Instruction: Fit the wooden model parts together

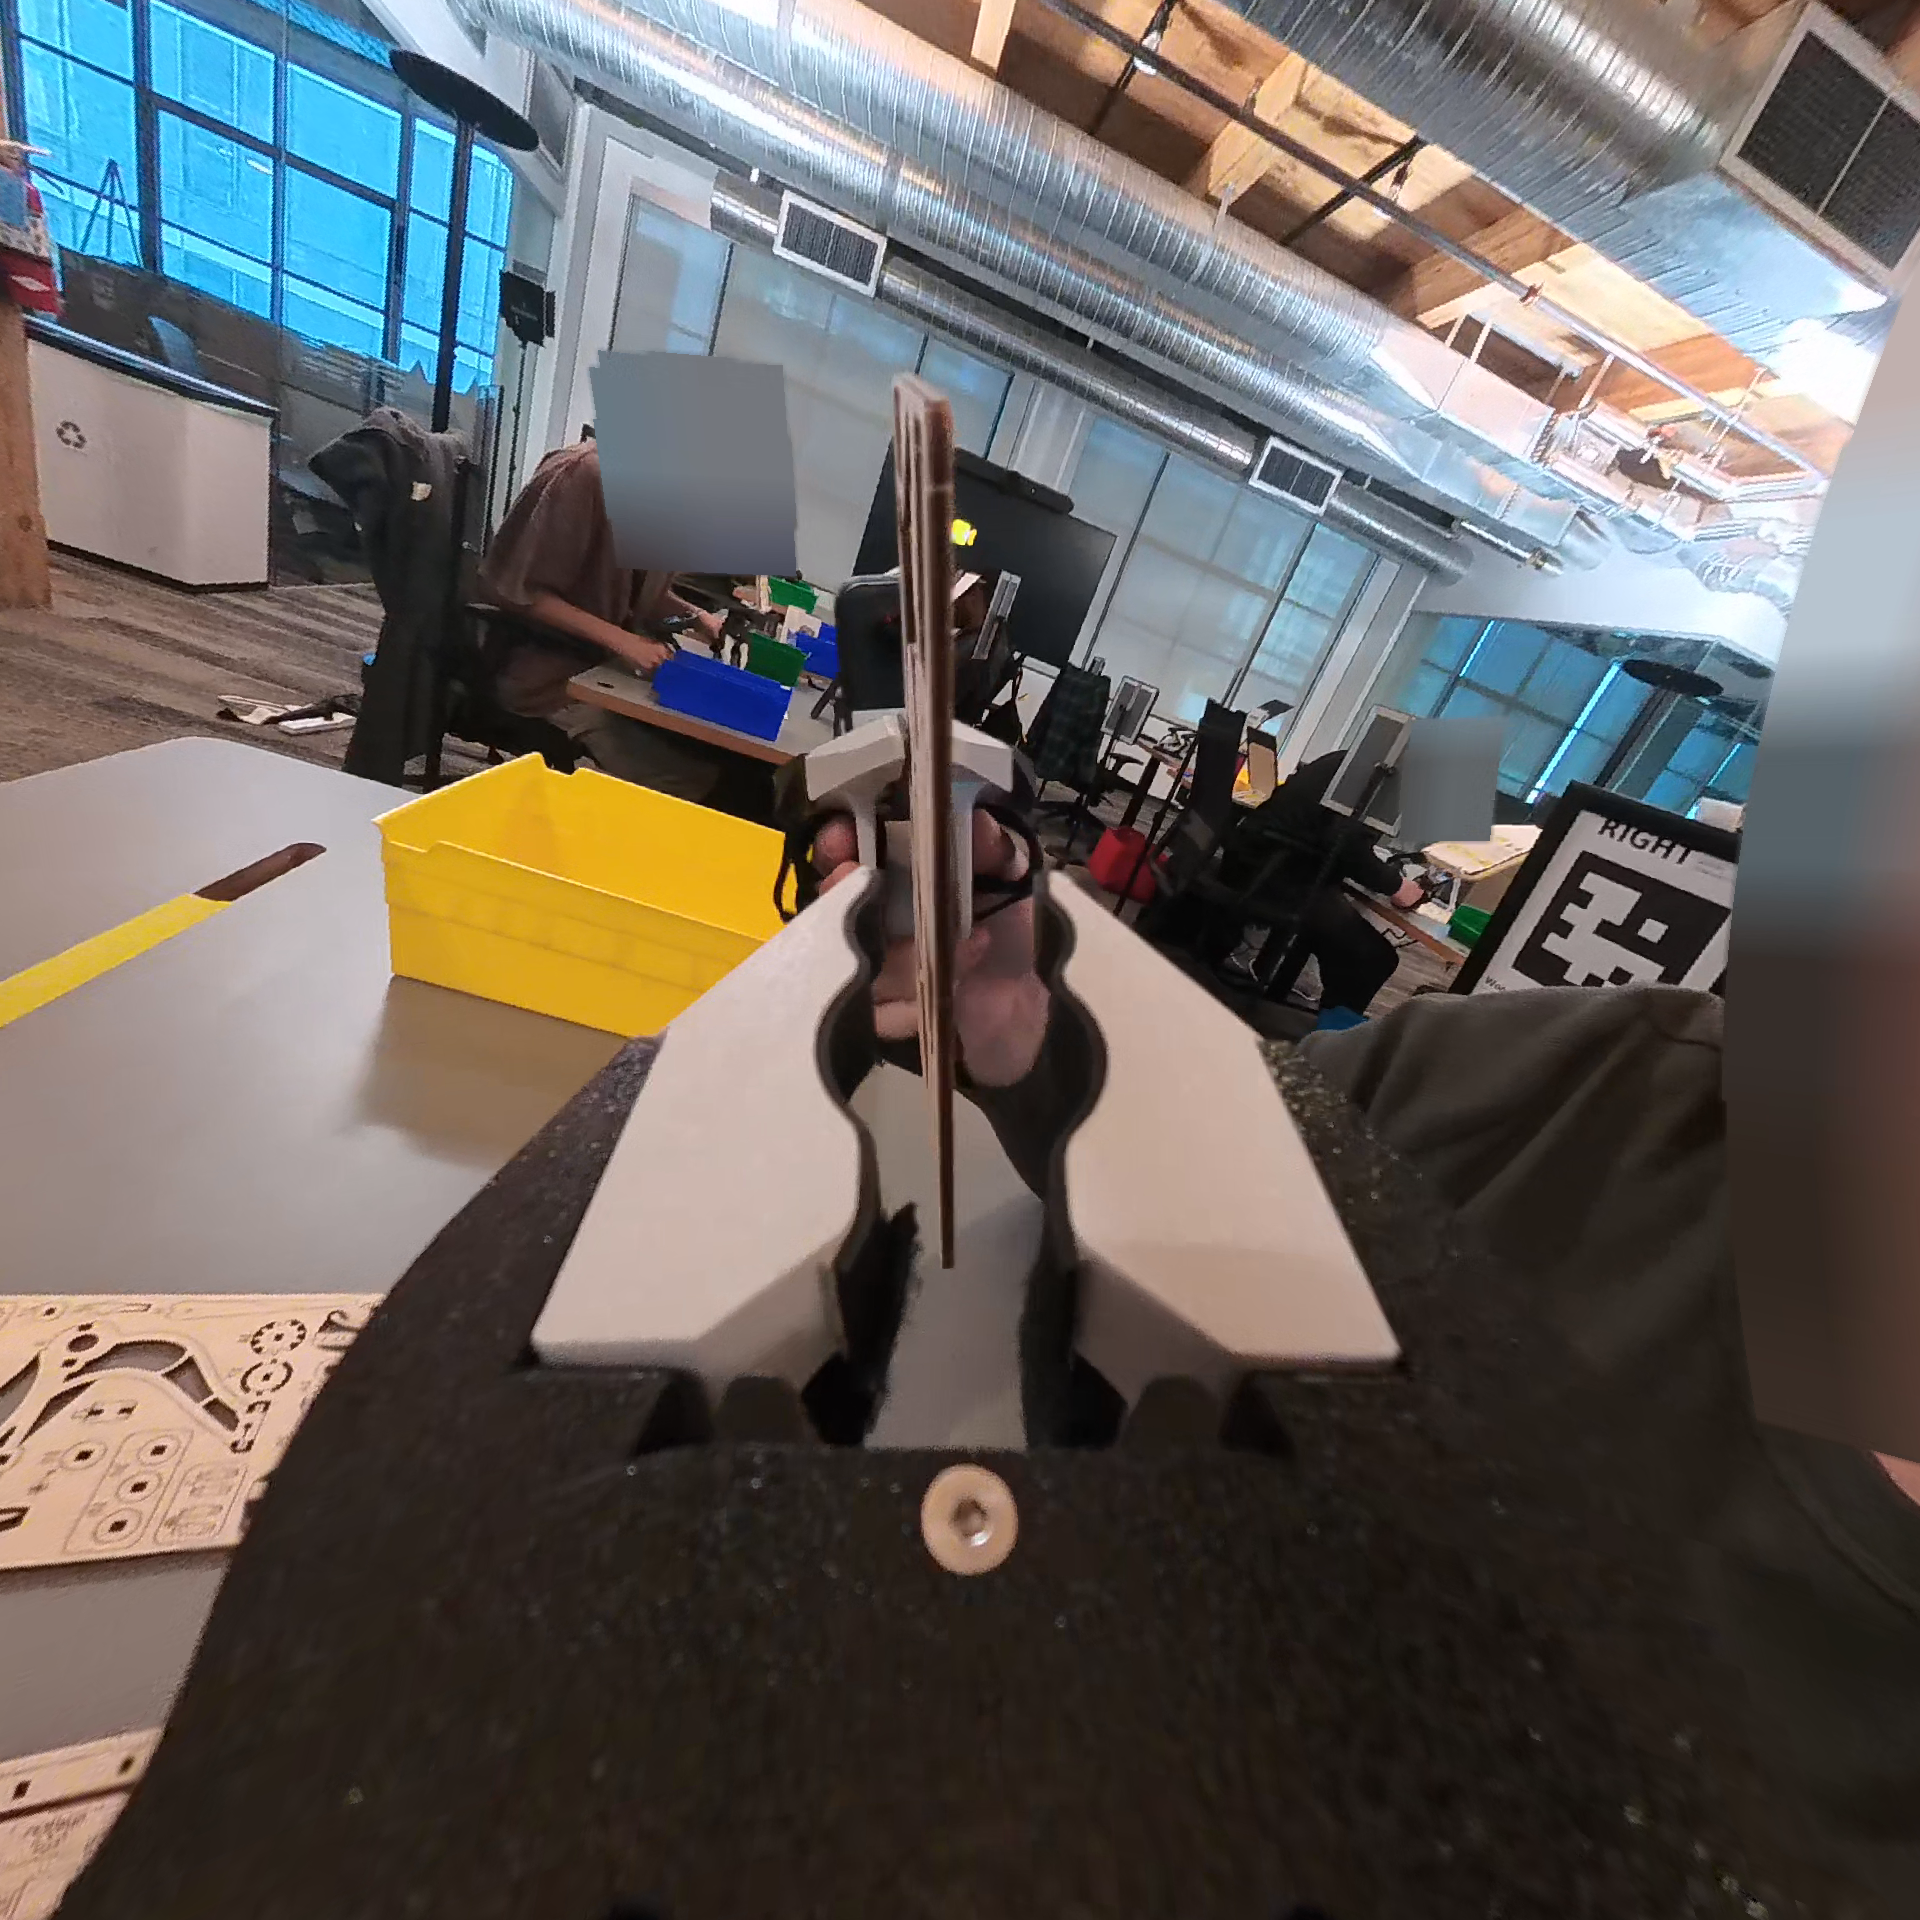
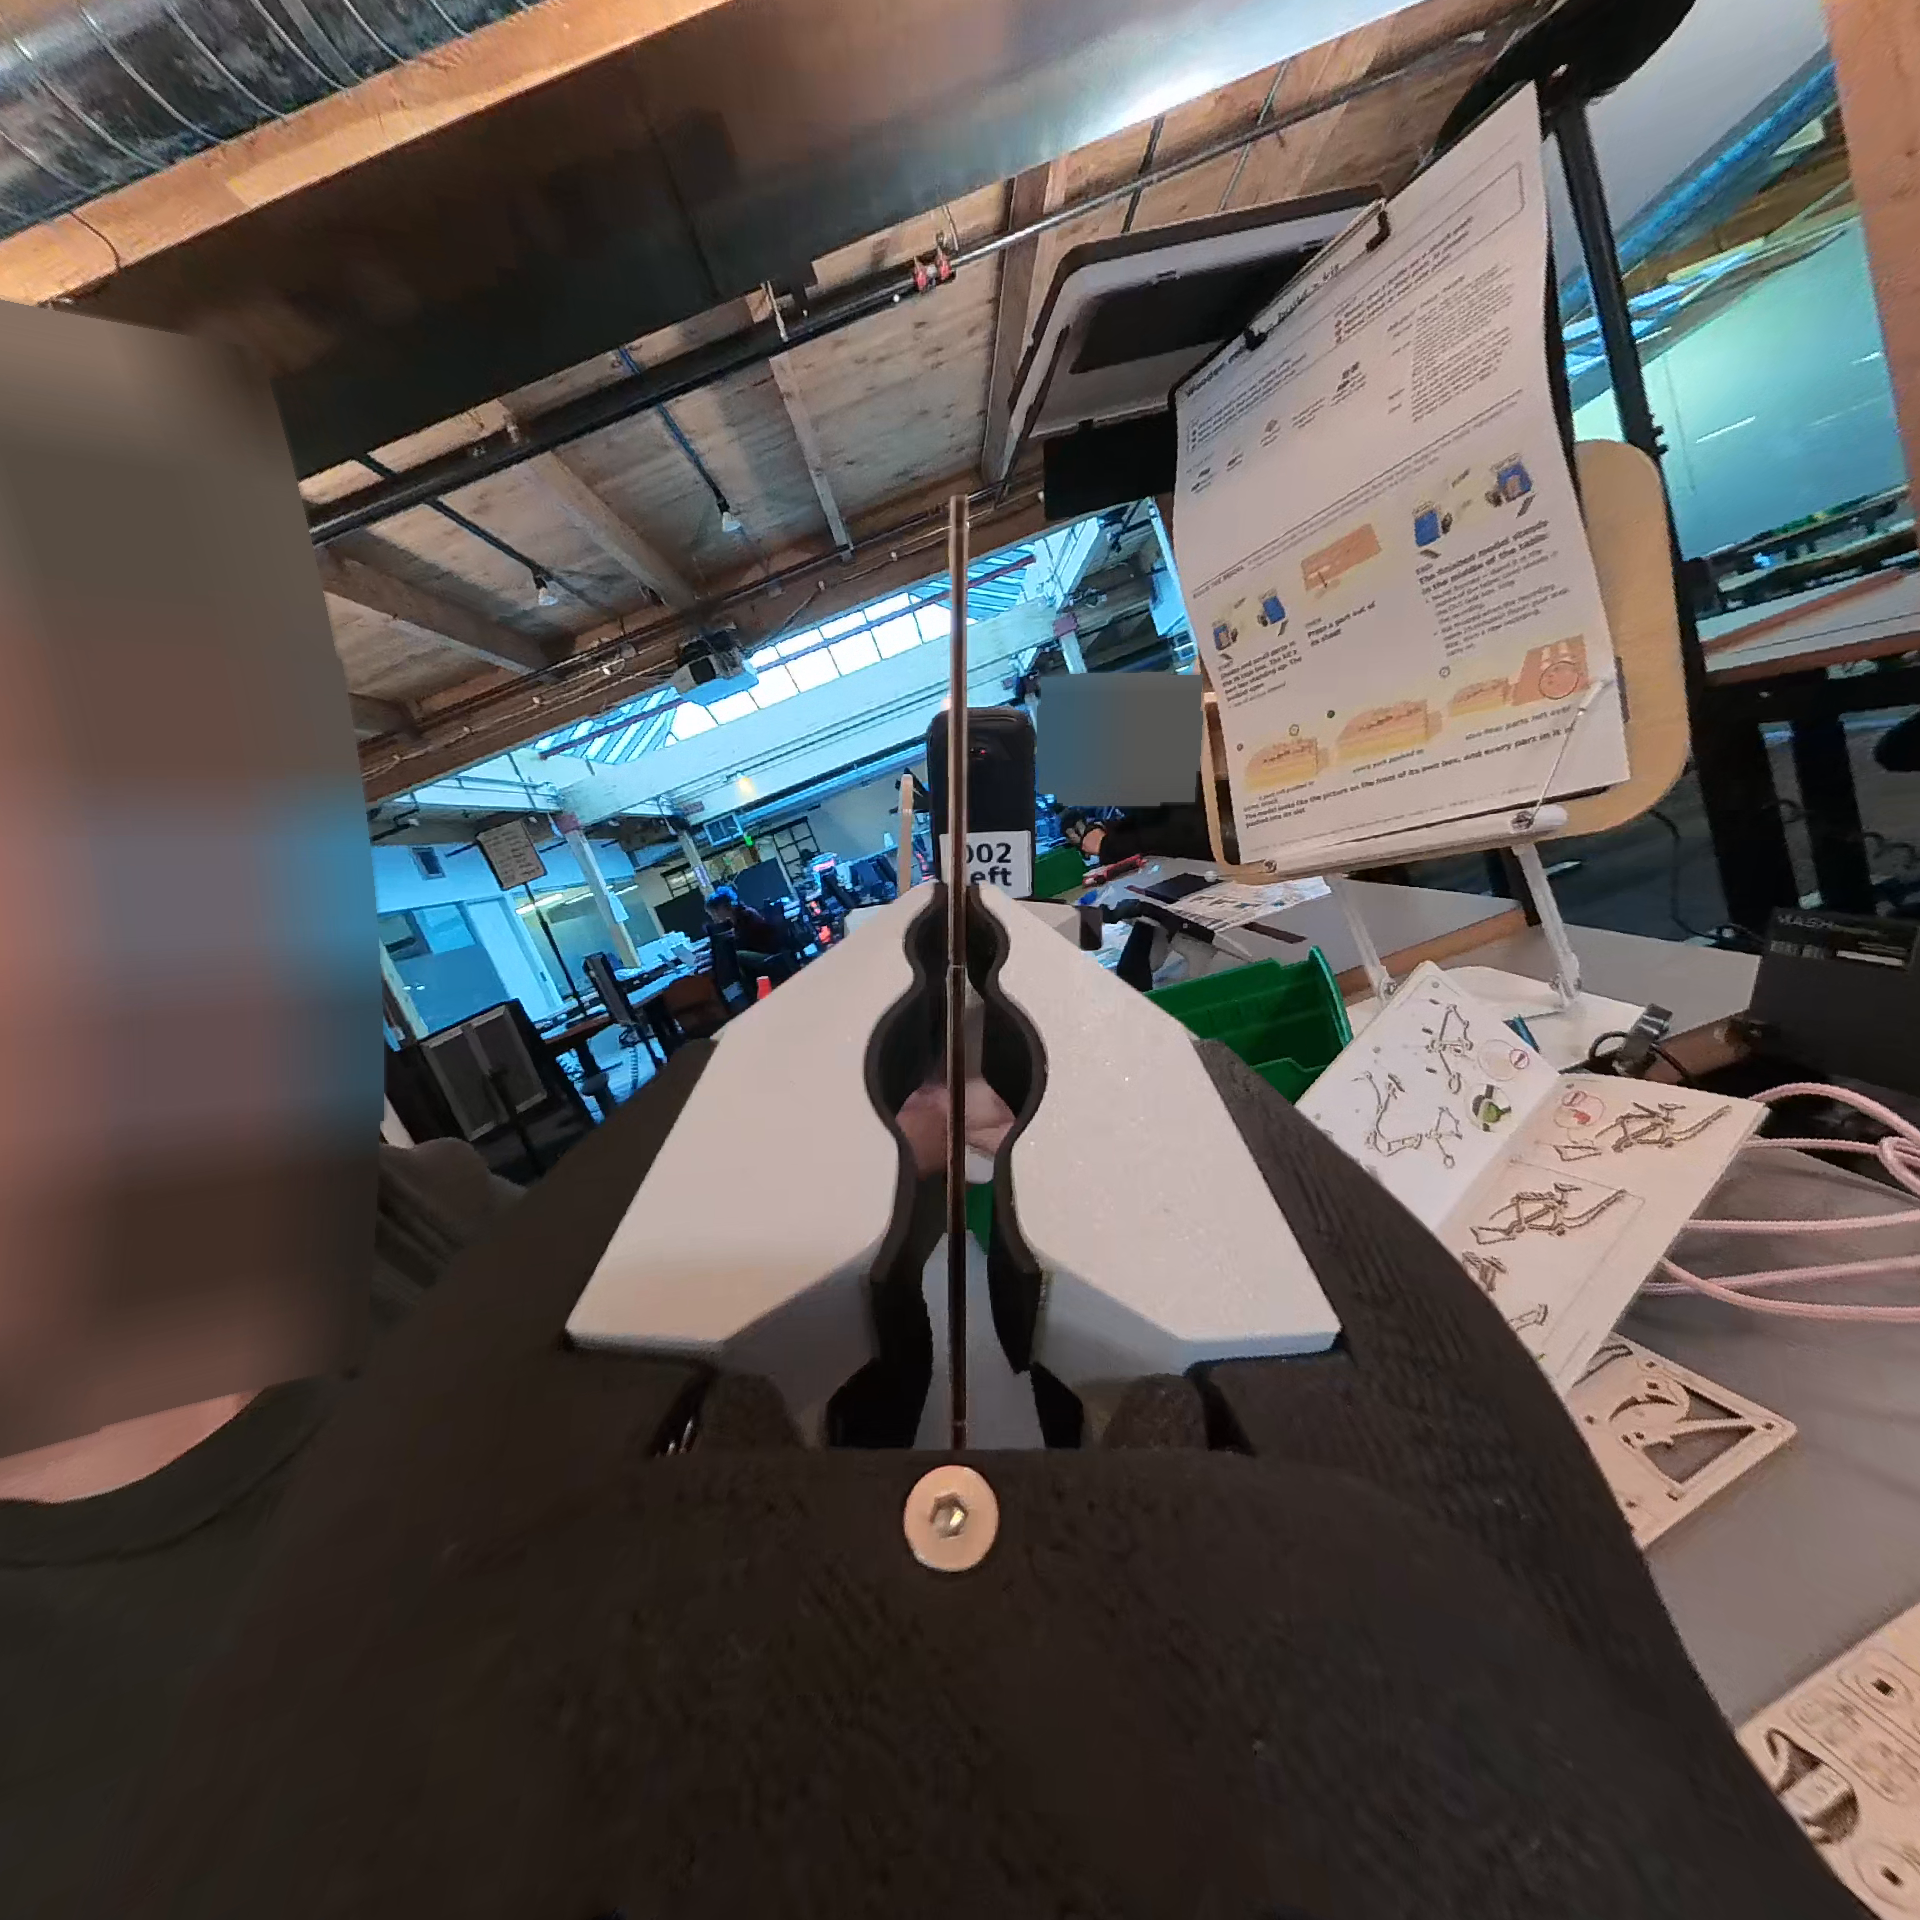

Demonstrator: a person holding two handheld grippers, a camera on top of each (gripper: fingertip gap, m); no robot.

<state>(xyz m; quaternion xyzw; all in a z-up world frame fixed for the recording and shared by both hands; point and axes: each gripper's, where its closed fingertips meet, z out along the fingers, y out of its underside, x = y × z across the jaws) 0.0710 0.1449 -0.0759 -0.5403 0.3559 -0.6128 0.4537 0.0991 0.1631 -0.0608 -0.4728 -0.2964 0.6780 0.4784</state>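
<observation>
A thin wooden sheet (image 1: 925,623) stands upright and shows edge-on in both views, rising above the fingers in the right wrist view (image 2: 957,675). My right gripper (image 2: 961,909) is shut on it. In the left wrist view the right gripper (image 1: 909,769) shows farther off, clamped on the sheet, with a hand behind it. My left gripper (image 1: 956,894) is open. The sheet's lower end hangs between its grey fingers (image 1: 748,1122) and touches neither pad. The two grippers face each other above the grey table (image 1: 208,1091).
A yellow bin (image 1: 582,883) stands on the table at the left. Wooden part sheets lie flat at the table's edges (image 1: 135,1434) (image 2: 1662,1444). An open instruction booklet (image 2: 1507,1153), a green bin (image 2: 1247,1018), pink cables (image 2: 1818,1247) and a clipboard on a stand (image 2: 1392,582) are at the right. Left tips to right tips: about 4 centimeters.
</observation>
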